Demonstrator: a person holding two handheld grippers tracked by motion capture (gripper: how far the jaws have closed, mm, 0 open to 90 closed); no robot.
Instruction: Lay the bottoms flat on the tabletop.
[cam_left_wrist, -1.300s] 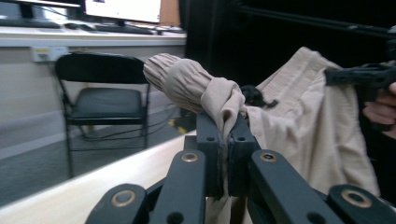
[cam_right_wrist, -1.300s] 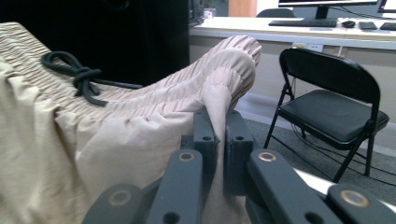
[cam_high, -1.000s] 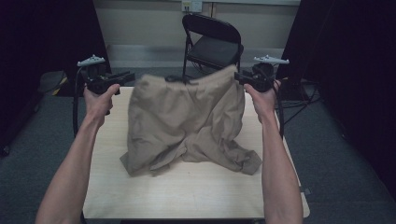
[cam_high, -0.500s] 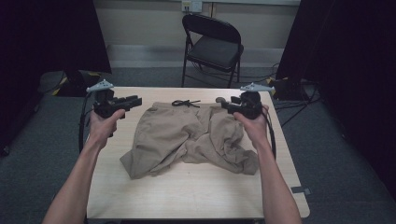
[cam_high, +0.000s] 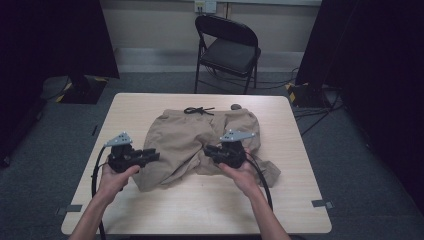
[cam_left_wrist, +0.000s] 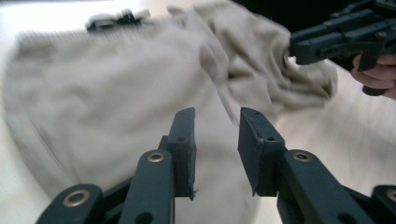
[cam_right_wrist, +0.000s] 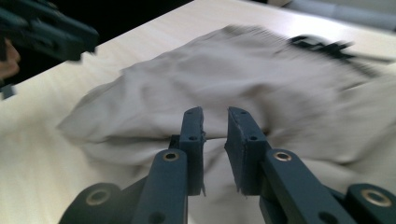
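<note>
**Op A:** Writing first: I can read none. No brand, label or print is legible on the khaki pants (cam_high: 200, 142), the hand-held grippers or the surface (cam_high: 200, 210).

**Op B:** Same from my side. Where are the pants lying?

**Op A:** Flat on the middle of the light wooden surface, waistband at the far side with the black drawstring (cam_high: 198, 110) on it, legs bunched toward my near side. One crumpled leg end pokes out to the right, beyond my right hand-held gripper (cam_high: 214, 151).

**Op B:** And against a second ago?

**Op A:** Back then I had the pants lifted by the waistband, hanging above the surface, both hands up and far out. Half a second ago the cloth was already down, and my hands were at the waistband corners. Now both hands have come low and toward me: the left hand-held gripper (cam_high: 151, 156) sits at the near left leg edge, the right one over the middle of the legs.

**Op B:** Jaws?

**Op A:** In the left gripper view, the left hand-held gripper (cam_left_wrist: 215, 135) stands spread a little, with cloth behind the gap and nothing pinched. The right hand-held gripper (cam_right_wrist: 215, 133) has just been closing; a narrow gap remains, with a fold of the fabric right at the tips, and I cannot tell whether the pads press on it.

**Op B:** Anything else?

**Op A:** A black folding chair (cam_high: 227, 47) stands beyond the surface.
</note>
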